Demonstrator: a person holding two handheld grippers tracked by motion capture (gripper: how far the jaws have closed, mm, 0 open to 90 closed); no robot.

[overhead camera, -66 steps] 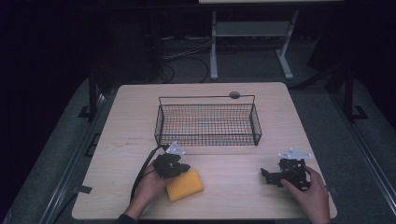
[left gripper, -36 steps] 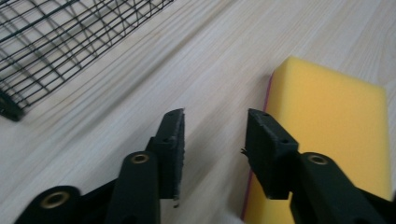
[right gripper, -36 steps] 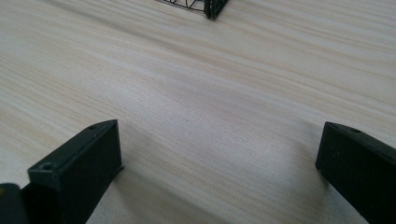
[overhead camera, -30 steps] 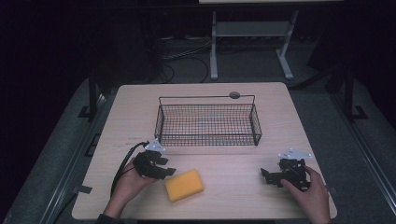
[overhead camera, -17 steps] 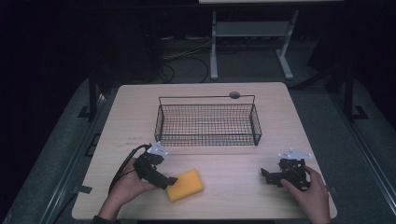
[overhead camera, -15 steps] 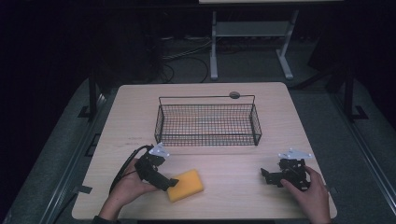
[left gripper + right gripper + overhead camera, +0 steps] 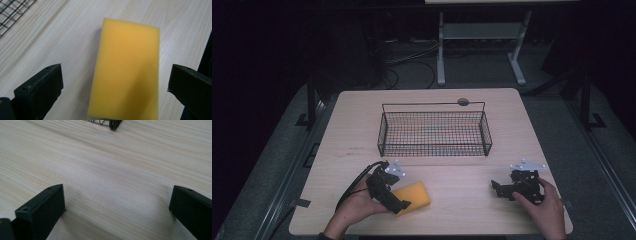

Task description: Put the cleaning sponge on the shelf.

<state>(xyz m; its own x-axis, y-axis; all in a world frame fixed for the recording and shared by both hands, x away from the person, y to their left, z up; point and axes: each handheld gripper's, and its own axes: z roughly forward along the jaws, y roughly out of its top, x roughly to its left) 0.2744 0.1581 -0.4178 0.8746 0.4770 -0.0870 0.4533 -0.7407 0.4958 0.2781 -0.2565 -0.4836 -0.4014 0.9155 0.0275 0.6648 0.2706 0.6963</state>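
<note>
Item: yellow sponge [image 7: 127, 70], flat on the table [image 7: 362, 130], near side of the wire basket [image 7: 434, 131].
My left gripper [image 7: 115, 82]: jaws just spread wide, straddling it untouched, lined up to grip.
My right gripper [image 7: 117, 205]: wide, idle.

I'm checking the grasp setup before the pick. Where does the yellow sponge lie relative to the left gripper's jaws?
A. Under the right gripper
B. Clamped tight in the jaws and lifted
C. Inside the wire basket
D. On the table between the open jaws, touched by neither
D: in the left gripper view the sponge lies flat on the table, with bare wood between it and each jaw of the open left gripper.
</note>
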